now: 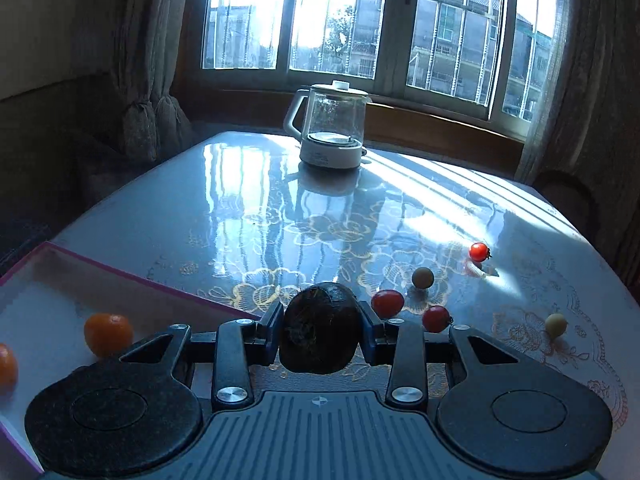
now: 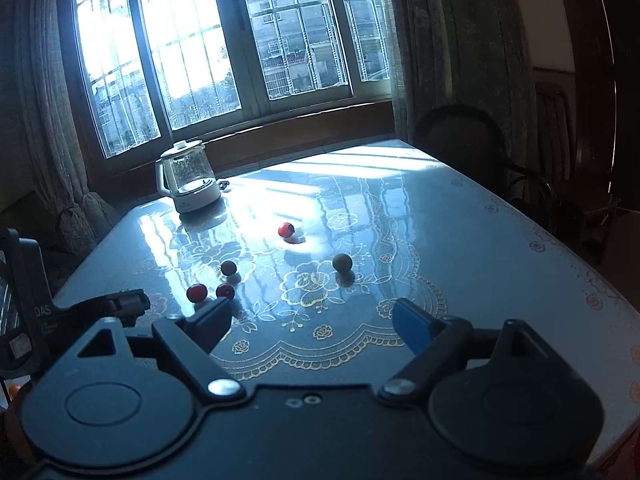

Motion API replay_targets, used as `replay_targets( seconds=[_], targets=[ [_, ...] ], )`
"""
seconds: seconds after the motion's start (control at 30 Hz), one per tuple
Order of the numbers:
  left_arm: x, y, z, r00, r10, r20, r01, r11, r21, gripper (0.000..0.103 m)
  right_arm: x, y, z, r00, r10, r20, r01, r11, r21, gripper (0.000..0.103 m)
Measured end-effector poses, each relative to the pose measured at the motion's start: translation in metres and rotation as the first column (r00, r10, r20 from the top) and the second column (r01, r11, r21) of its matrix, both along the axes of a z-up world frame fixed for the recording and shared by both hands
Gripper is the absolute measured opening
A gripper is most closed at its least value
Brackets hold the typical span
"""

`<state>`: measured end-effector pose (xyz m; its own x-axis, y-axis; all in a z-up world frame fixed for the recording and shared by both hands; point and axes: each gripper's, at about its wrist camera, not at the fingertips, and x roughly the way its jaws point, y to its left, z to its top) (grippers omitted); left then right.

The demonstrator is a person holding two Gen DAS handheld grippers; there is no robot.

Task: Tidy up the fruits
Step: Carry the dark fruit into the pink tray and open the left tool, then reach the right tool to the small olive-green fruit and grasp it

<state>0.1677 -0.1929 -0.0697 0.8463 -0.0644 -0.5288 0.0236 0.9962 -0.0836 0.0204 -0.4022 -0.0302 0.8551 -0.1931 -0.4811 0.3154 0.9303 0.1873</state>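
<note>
Fruits: dark brown fruit (image 1: 320, 330) clamped across its middle in left gripper (image 1: 320, 332), near tray (image 1: 168, 288) | probably firm, light, round, may roll | right gripper (image 2: 308, 328) jaws apart, empty | cherry tomatoes (image 1: 387, 303) loose on table (image 1: 240, 216)

Sunlit barred window (image 1: 332, 20), grey curtains (image 2: 452, 48)

Left gripper (image 1: 320, 330): round fruit (image 1: 320, 328) between its fingers. Tray (image 1: 120, 280) to its left, two oranges (image 1: 108, 334) in it. Four small fruits on the table (image 1: 240, 208) ahead-right, nearest tomato (image 1: 387, 303) just beside the right finger. Kettle (image 1: 330, 128) far ahead, window (image 1: 360, 20) behind it
</note>
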Motion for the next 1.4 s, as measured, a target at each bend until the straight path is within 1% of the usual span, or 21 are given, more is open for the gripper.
replay_targets(
  seconds=[0.1, 0.2, 0.33, 0.4, 0.53, 0.67, 0.8, 0.9, 0.93, 0.97, 1.0, 1.03, 1.07, 1.13, 1.17, 1.2, 1.3, 1.33, 1.4],
  targets=[
    [0.000, 0.041, 0.003, 0.998, 0.055, 0.017, -0.055, 0.998, 0.038, 0.039, 0.009, 0.016, 0.001, 1.000, 0.031, 0.007, -0.031, 1.000, 0.004, 0.087],
    [0.006, 0.084, -0.001, 0.993, 0.117, 0.014, -0.118, 0.989, 0.086, 0.039, 0.019, 0.037, 0.002, 0.998, 0.069, 0.012, -0.069, 0.998, 0.008, 0.087],
    [0.026, 0.140, -0.015, 0.976, 0.215, -0.022, -0.210, 0.968, 0.137, 0.039, 0.031, 0.065, -0.001, 0.994, 0.112, 0.009, -0.112, 0.994, 0.020, 0.087],
    [0.034, 0.156, -0.024, 0.970, 0.238, -0.040, -0.229, 0.960, 0.160, 0.039, 0.036, 0.080, -0.003, 0.991, 0.132, 0.005, -0.132, 0.991, 0.025, 0.087],
    [0.047, 0.178, -0.037, 0.962, 0.264, -0.073, -0.247, 0.952, 0.179, 0.039, 0.042, 0.104, -0.005, 0.988, 0.157, -0.003, -0.157, 0.987, 0.026, 0.087],
    [0.055, 0.187, -0.046, 0.959, 0.264, -0.100, -0.242, 0.952, 0.186, 0.039, 0.046, 0.118, -0.005, 0.988, 0.155, -0.006, -0.155, 0.988, 0.028, 0.087],
    [0.057, 0.191, -0.050, 0.955, 0.263, -0.135, -0.238, 0.955, 0.178, 0.039, 0.046, 0.126, -0.004, 0.989, 0.147, -0.006, -0.147, 0.989, 0.024, 0.087],
    [0.051, 0.188, -0.047, 0.958, 0.268, -0.097, -0.246, 0.950, 0.193, 0.039, 0.046, 0.128, -0.004, 0.990, 0.138, -0.006, -0.138, 0.990, 0.023, 0.088],
    [0.049, 0.187, -0.045, 0.962, 0.258, -0.087, -0.238, 0.952, 0.192, 0.042, 0.047, 0.128, -0.004, 0.991, 0.135, -0.007, -0.135, 0.991, 0.023, 0.088],
    [0.047, 0.186, -0.042, 0.965, 0.248, -0.084, -0.229, 0.955, 0.189, 0.057, 0.048, 0.128, -0.004, 0.991, 0.132, -0.006, -0.132, 0.991, 0.023, 0.088],
    [0.045, 0.187, -0.040, 0.964, 0.252, -0.083, -0.234, 0.954, 0.186, 0.068, 0.049, 0.128, -0.005, 0.991, 0.130, -0.006, -0.130, 0.991, 0.024, 0.088],
    [0.042, 0.188, -0.037, 0.961, 0.266, -0.071, -0.249, 0.951, 0.184, 0.088, 0.051, 0.128, -0.005, 0.992, 0.129, -0.008, -0.129, 0.991, 0.023, 0.088],
    [0.038, 0.188, -0.034, 0.960, 0.277, -0.048, -0.264, 0.947, 0.183, 0.095, 0.051, 0.129, -0.005, 0.992, 0.127, -0.010, -0.127, 0.992, 0.019, 0.088],
    [0.029, 0.189, -0.025, 0.963, 0.271, 0.000, -0.266, 0.948, 0.173, 0.097, 0.053, 0.129, -0.007, 0.992, 0.124, -0.018, -0.124, 0.992, 0.002, 0.089],
    [0.026, 0.189, -0.021, 0.965, 0.261, 0.007, -0.258, 0.953, 0.160, 0.100, 0.055, 0.128, -0.007, 0.992, 0.122, -0.024, -0.122, 0.992, -0.009, 0.090],
    [0.025, 0.191, -0.018, 0.967, 0.255, 0.002, -0.252, 0.957, 0.143, 0.102, 0.057, 0.128, -0.008, 0.992, 0.119, -0.030, -0.120, 0.993, -0.019, 0.090],
    [0.021, 0.194, -0.007, 0.968, 0.251, -0.017, -0.249, 0.964, 0.093, 0.102, 0.066, 0.123, -0.010, 0.992, 0.118, -0.046, -0.120, 0.992, -0.041, 0.090],
    [0.018, 0.194, -0.004, 0.969, 0.248, -0.005, -0.247, 0.966, 0.080, 0.102, 0.068, 0.121, -0.010, 0.993, 0.111, -0.048, -0.114, 0.992, -0.061, 0.090],
    [0.016, 0.193, -0.002, 0.967, 0.254, -0.006, -0.253, 0.964, 0.083, 0.102, 0.074, 0.115, -0.013, 0.995, 0.089, -0.055, -0.095, 0.990, -0.108, 0.090]
  ],
)
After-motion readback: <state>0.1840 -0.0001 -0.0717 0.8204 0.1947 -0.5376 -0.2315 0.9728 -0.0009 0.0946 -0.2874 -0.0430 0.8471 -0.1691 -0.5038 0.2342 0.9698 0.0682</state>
